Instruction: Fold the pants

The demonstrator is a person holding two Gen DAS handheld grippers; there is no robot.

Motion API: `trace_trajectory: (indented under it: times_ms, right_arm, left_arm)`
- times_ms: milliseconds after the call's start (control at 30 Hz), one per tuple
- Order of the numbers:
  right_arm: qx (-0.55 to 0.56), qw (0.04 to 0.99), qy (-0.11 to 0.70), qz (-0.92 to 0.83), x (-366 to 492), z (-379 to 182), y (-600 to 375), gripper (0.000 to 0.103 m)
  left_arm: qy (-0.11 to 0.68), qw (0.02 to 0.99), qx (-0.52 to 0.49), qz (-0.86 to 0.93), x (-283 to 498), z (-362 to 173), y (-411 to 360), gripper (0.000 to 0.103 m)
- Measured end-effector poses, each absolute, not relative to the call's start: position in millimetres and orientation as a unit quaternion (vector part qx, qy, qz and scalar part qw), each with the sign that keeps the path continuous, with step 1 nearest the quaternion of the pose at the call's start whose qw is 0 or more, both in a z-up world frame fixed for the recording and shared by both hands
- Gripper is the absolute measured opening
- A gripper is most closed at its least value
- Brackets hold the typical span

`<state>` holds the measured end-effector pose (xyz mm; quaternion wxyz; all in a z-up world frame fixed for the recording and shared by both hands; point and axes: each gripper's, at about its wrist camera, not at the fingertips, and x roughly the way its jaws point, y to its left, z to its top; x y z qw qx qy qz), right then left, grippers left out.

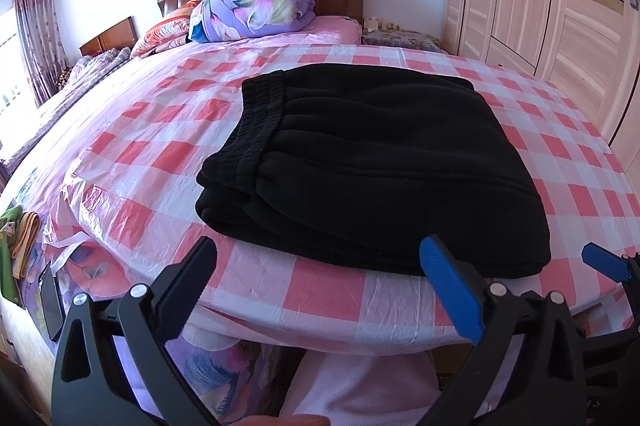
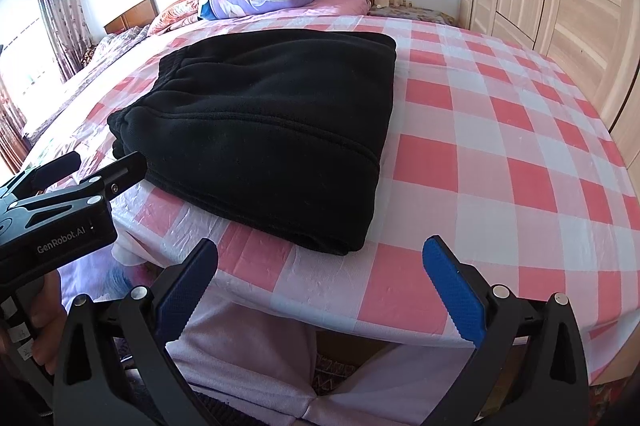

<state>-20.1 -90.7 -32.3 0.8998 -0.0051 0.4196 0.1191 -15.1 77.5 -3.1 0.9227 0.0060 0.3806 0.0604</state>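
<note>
Already the black pants (image 1: 360,154) lie folded into a thick rectangle on the bed (image 2: 500,154), near its front edge, waistband toward the left side. The left tongs (image 1: 318,266) hang spread and empty just off that front edge, by the bundle's near left corner, likely pulled back to let the stack rest. The right tongs (image 2: 320,266) are likewise spread, holding nothing, off the front edge beside the bundle's near right corner. Judging by the layered edges, the folding looks finished or nearly so.
</note>
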Motion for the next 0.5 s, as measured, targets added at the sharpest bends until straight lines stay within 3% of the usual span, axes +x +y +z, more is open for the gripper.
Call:
trace_trajectory:
  times_ms: [500]
  right_arm:
    - [0.0,0.895,0.43,0.119,-19.9,-37.0,-90.9,0.099]
  left_arm:
    - [0.379,0.923,0.011,0.063,-17.6,-6.9,79.2,0.102]
